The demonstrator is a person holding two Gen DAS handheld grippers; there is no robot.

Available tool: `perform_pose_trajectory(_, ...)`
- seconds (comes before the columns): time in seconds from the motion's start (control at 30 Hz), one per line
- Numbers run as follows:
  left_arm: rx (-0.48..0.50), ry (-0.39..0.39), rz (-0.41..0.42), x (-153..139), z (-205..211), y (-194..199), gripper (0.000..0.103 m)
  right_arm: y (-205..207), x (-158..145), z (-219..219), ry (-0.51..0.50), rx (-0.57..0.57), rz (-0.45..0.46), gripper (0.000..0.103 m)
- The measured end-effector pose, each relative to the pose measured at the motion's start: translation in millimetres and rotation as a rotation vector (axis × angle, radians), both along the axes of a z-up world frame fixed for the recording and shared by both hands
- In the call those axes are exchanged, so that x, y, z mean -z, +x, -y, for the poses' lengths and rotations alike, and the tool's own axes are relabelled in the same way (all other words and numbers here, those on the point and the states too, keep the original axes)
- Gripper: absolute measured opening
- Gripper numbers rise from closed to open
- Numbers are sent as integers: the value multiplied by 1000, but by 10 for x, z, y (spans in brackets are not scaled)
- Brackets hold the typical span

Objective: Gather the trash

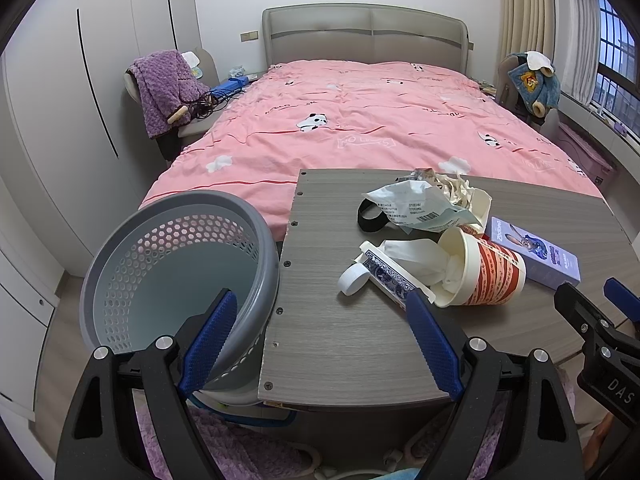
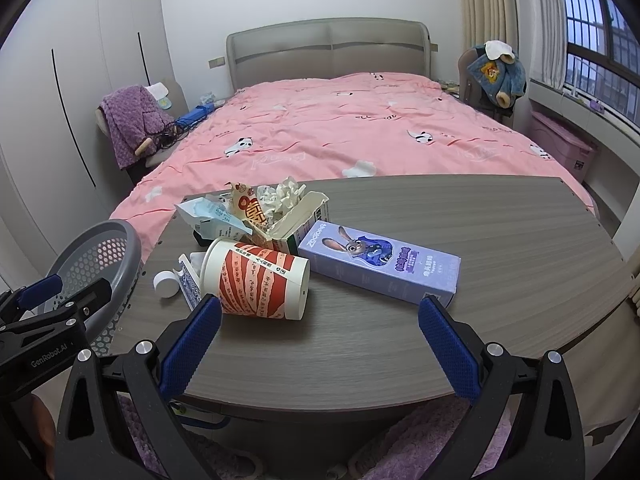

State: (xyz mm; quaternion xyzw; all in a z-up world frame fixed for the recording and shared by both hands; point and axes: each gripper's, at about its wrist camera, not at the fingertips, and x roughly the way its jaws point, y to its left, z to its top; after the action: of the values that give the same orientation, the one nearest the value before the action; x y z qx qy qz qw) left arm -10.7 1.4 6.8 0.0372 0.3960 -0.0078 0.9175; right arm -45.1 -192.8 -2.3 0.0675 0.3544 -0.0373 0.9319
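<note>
Both grippers, left (image 1: 320,332) and right (image 2: 320,332), spread apart, empty. Risk: paper cup (image 2: 256,280) lying sideways may roll when nudged, missing basket (image 1: 176,272) at left.

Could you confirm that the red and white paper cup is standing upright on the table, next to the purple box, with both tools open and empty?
Not quite: the paper cup is lying on its side, as the right wrist view shows. The rest holds: it is on the table next to the purple box, and the left tool and right tool are open and empty.
</note>
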Motion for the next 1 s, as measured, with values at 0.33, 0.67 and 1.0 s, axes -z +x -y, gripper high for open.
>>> perform_pose_trajectory(0.33, 2, -2, -3, 16, 16, 0, 83, 2, 3, -5, 0, -1, 0, 97)
perform_pose_trajectory(0.67, 3, -3, -3, 18, 17, 3, 83, 0, 1, -10, 2, -2, 1, 97)
perform_pose_trajectory(1.0, 2, -5, -9, 29, 19, 7, 83, 11, 6, -12, 9, -9, -1, 97)
